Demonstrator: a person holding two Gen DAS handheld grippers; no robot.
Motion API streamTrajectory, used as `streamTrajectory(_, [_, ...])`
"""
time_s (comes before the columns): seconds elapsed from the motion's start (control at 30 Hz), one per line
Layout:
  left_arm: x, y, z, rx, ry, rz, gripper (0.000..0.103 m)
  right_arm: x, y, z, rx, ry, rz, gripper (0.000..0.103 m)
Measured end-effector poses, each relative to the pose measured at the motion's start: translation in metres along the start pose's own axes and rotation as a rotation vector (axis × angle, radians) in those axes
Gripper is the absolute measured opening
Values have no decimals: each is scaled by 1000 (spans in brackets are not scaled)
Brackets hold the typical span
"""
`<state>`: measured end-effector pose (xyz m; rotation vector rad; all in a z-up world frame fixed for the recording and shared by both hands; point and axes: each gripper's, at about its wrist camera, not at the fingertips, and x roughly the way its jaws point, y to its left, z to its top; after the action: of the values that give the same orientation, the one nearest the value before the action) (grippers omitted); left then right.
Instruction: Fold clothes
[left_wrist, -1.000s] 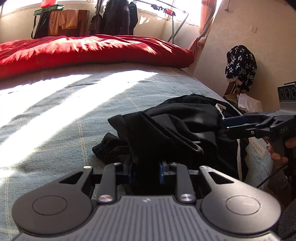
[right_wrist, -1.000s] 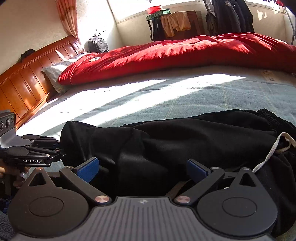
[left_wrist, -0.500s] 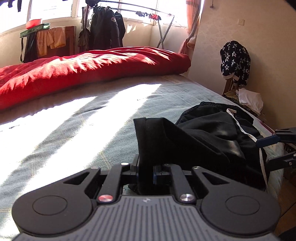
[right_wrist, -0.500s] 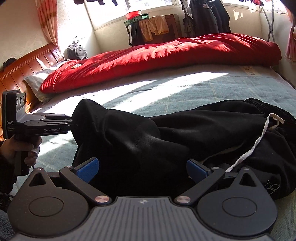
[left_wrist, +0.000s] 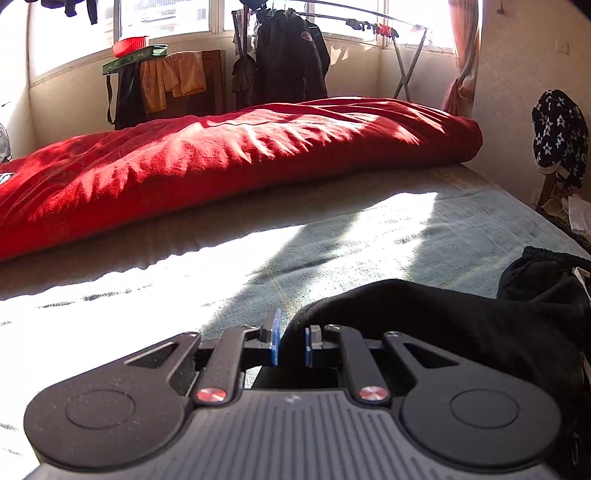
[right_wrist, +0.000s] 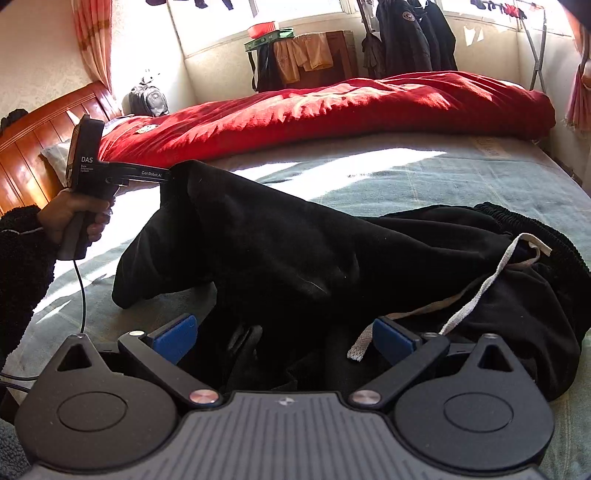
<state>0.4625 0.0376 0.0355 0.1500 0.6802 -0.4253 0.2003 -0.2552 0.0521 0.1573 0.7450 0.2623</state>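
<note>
**A:** What's changing on your end?

**B:** I'm looking at the bed (right_wrist: 424, 177) first: the black trousers (right_wrist: 332, 258) are lying across the near half, waistband at about 3 o'clock in the right view. A second ago they were bunched low; now I'm lifting one leg end up and out towards 10 o'clock. My left gripper (right_wrist: 166, 176) is pinching that cloth, fingers nearly together on it. So the leg is getting drawn straight, which I judge comes ahead of any fold.

**A:** And the right gripper (right_wrist: 284, 334)?

**B:** It's hanging over the heap with fingers spread wide, gripping nothing. The white drawstring (right_wrist: 476, 291) is trailing towards its right finger.

**A:** Any containers?

**B:** I'm seeing only a red basin (right_wrist: 263, 29) at 12 o'clock; its contents are hidden.
</note>
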Motion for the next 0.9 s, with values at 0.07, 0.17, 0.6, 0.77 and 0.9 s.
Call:
streamTrajectory(0.07, [12, 3, 9, 8, 22, 27, 10, -1, -5, 0, 3, 1, -2, 102])
streamTrajectory(0.17, [30, 7, 20, 13, 57, 58, 10, 0, -13, -1, 14, 1, 1, 103])
streamTrajectory(0.6, [89, 16, 80, 45, 104, 135, 11, 4, -35, -3, 80, -14, -14, 103])
streamTrajectory(0.77, [104, 8, 107, 57, 73, 130, 11, 8, -39, 0, 91, -14, -27, 103])
streamTrajectory(0.9, [124, 2, 97, 64, 126, 130, 16, 11, -39, 2, 88, -14, -22, 103])
